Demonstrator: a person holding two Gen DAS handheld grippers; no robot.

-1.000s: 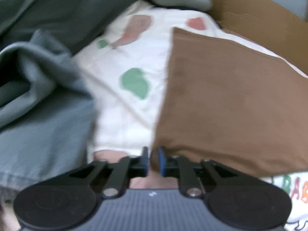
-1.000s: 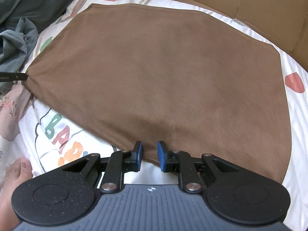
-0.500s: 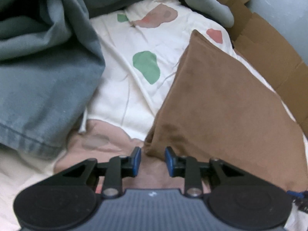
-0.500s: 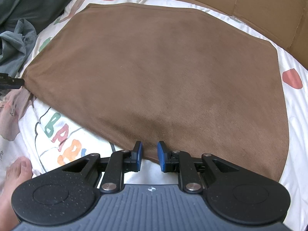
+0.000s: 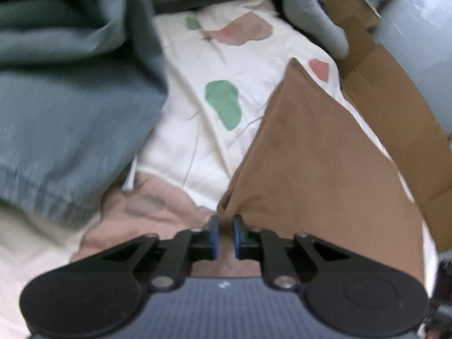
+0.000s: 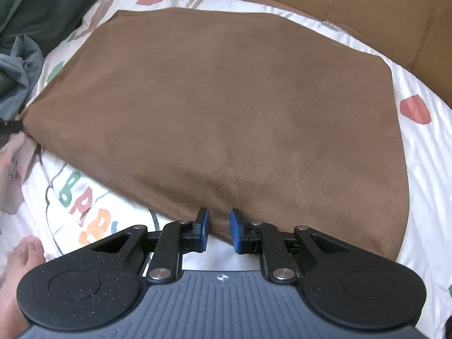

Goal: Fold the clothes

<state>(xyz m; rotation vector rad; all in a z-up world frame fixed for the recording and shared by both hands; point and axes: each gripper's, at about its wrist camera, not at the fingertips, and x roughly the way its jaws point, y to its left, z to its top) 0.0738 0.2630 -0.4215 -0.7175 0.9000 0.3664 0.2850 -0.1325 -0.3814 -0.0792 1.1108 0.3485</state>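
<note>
A brown cloth (image 6: 226, 99) lies spread flat on a printed white sheet (image 6: 423, 169). My right gripper (image 6: 219, 227) points down at the cloth's near edge. That edge sits between its pads, which stand apart without pinching it. In the left wrist view the brown cloth (image 5: 310, 169) comes to a corner right at my left gripper (image 5: 225, 233). Its jaws are closing with a narrow gap left, and the corner sits at the fingertips without being visibly pressed. The right wrist view shows the left gripper's black fingertip (image 6: 11, 125) at that same corner.
Grey-blue garments (image 5: 70, 113) are heaped to the left, seen as a pile (image 6: 19, 65) from the right wrist. Cardboard (image 6: 367, 8) walls the far side. A person's bare foot (image 6: 19, 257) rests on the sheet at the lower left.
The left gripper rolled and shifted along the cloth's edge to its corner; its jaws widened, then narrowed again. The right gripper and the near edge stayed put.
</note>
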